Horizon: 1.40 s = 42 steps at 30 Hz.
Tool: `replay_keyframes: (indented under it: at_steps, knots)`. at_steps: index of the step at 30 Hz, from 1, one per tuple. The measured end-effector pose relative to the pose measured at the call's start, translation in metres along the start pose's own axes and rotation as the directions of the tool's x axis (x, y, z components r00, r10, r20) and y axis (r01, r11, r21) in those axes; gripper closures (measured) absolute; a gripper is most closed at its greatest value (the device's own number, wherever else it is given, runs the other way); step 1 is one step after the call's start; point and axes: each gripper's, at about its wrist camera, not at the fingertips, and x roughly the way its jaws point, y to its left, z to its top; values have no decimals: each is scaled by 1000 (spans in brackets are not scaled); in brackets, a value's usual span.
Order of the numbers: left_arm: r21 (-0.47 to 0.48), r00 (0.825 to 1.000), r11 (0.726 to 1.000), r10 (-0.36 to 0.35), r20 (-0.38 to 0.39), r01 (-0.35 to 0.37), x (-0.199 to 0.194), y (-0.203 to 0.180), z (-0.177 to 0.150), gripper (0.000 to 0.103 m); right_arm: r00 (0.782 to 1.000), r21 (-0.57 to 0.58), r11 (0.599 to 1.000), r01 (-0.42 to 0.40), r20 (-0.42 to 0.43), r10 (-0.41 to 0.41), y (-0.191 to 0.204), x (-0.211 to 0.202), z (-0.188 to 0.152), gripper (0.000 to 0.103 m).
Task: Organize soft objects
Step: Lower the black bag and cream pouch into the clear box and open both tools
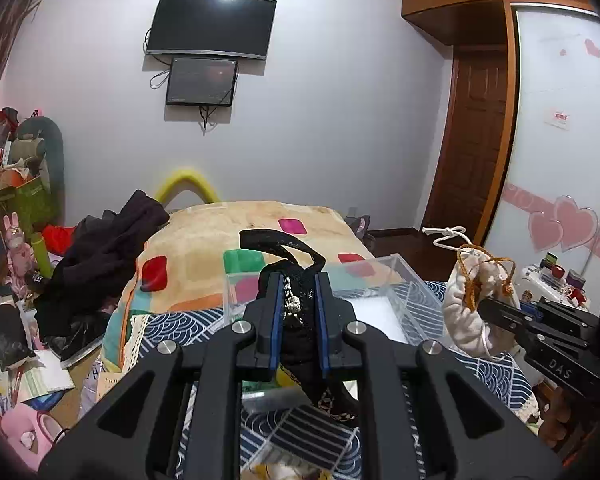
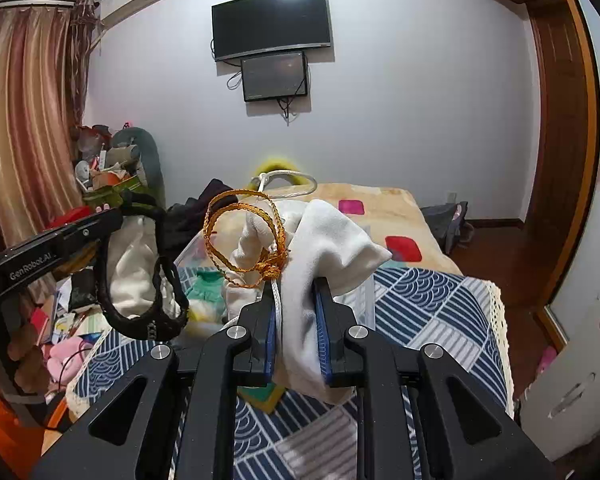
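Note:
My left gripper (image 1: 298,280) is shut on a black lace garment (image 1: 296,344) and holds it above a clear plastic box (image 1: 404,280); the garment's band loops up past the fingertips. In the right wrist view the same garment (image 2: 140,280) hangs from the left gripper (image 2: 112,216) at the left. My right gripper (image 2: 294,284) is shut on a white cloth pouch (image 2: 324,240) with orange cords (image 2: 240,236) and a white drawstring. The pouch (image 1: 466,312) also shows at the right of the left wrist view, held by the right gripper (image 1: 482,305).
The box stands on a blue-and-white patterned cloth (image 2: 432,308) over a table edge. Behind it lies a bed with a beige blanket with coloured squares (image 1: 228,236) and a dark clothes heap (image 1: 100,256). Clutter covers the floor at left (image 1: 16,344). A wardrobe (image 1: 560,140) stands right.

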Motion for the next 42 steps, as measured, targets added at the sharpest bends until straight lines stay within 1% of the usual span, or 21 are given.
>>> replay_keyframes:
  at_steps: [4, 6, 10, 12, 16, 20, 23, 26, 28, 30, 32, 35, 37, 39, 41, 42]
  knots:
    - [8, 1000, 1000, -3, 0, 3, 16, 0, 5, 89, 1000, -5, 1000, 11, -8, -11, 2, 11, 5, 88]
    - [3, 1000, 1000, 8, 0, -8, 27, 2, 6, 89, 1000, -9, 1000, 17, -18, -17, 2, 19, 6, 88]
    - [-14, 1000, 1000, 1, -10, -1, 43, 8, 2, 89, 999, -21, 999, 34, -38, -35, 5, 33, 7, 88]
    - [-18, 1000, 1000, 4, -28, -4, 53, 11, -2, 89, 998, -27, 999, 36, -59, -38, 7, 42, 5, 88]
    - [-24, 995, 1000, 15, -96, -18, 78, 20, -16, 89, 994, -41, 998, 42, -100, -46, 11, 60, 0, 88]
    - [-39, 984, 999, 22, -179, -30, 104, 28, -35, 89, 988, -58, 997, 54, -139, -62, 12, 75, -5, 88]
    - [-40, 976, 999, 23, -216, -32, 117, 31, -45, 89, 985, -65, 996, 54, -162, -64, 11, 82, -8, 88]
    - [-32, 973, 999, 15, -228, -23, 122, 30, -48, 89, 981, -69, 996, 52, -182, -63, 10, 86, -10, 88]
    - [-23, 972, 999, 18, -234, -24, 123, 30, -49, 89, 980, -74, 996, 52, -188, -65, 10, 86, -10, 85]
    - [-21, 971, 999, 20, -239, -26, 122, 30, -49, 89, 980, -81, 995, 52, -188, -67, 11, 83, -10, 85]
    - [-21, 969, 999, 26, -247, -32, 121, 31, -48, 88, 979, -85, 995, 49, -191, -65, 11, 81, -8, 83]
    - [-30, 967, 999, 21, -254, -30, 119, 33, -48, 88, 979, -73, 996, 42, -194, -56, 9, 77, -8, 76]
    - [-29, 965, 999, 21, -261, -30, 116, 33, -47, 88, 981, -65, 997, 38, -186, -50, 7, 71, -7, 67]
    - [-31, 965, 999, 12, -263, -20, 110, 32, -47, 86, 984, -60, 998, 32, -175, -42, 7, 65, -5, 63]
    - [-31, 966, 999, 8, -260, -17, 104, 31, -45, 82, 986, -58, 998, 30, -163, -40, 8, 60, -5, 58]
    - [-29, 967, 999, 15, -252, -23, 100, 30, -44, 78, 987, -57, 998, 33, -156, -41, 8, 55, -4, 51]
